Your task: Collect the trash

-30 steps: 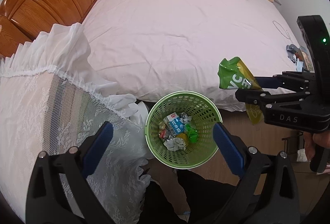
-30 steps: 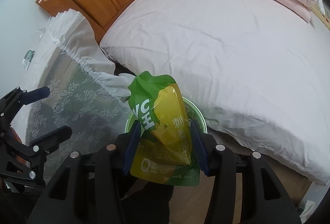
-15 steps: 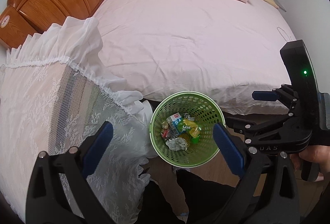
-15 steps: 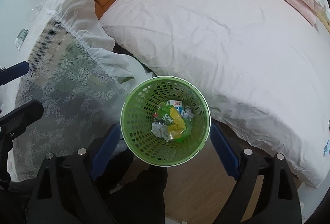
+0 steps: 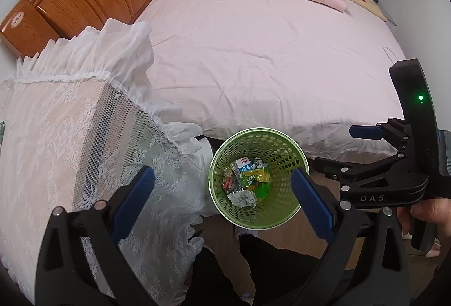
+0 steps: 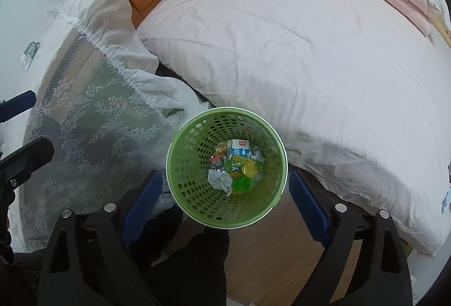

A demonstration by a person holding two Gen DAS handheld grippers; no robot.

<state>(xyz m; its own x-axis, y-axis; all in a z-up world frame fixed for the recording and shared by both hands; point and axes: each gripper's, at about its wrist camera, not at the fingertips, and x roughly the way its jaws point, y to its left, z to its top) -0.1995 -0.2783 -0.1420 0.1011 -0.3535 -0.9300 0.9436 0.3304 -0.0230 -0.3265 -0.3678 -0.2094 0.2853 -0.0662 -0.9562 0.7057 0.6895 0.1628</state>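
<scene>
Round green perforated plastic bin [image 6: 197,187] on wood floor [image 6: 276,258] beside bed [image 6: 296,52]; glossy crumpled pouch [image 6: 245,169] inside among carton and paper. Right gripper [image 6: 225,206] jaws just opened wide, empty, above rim. Left gripper [image 5: 222,201] jaws wide apart, empty.

Green perforated plastic wastebasket [image 6: 180,173] stands upright on the wood floor, its rim toward 12 o'clock just beside the bed edge. Inside, at the bottom: a green-and-yellow drink pouch [image 6: 242,169] lying flat at centre, a blue-and-white milk carton [image 6: 239,149] at 12 o'clock, crumpled white paper [image 6: 220,182] at 7 o'clock.
</scene>
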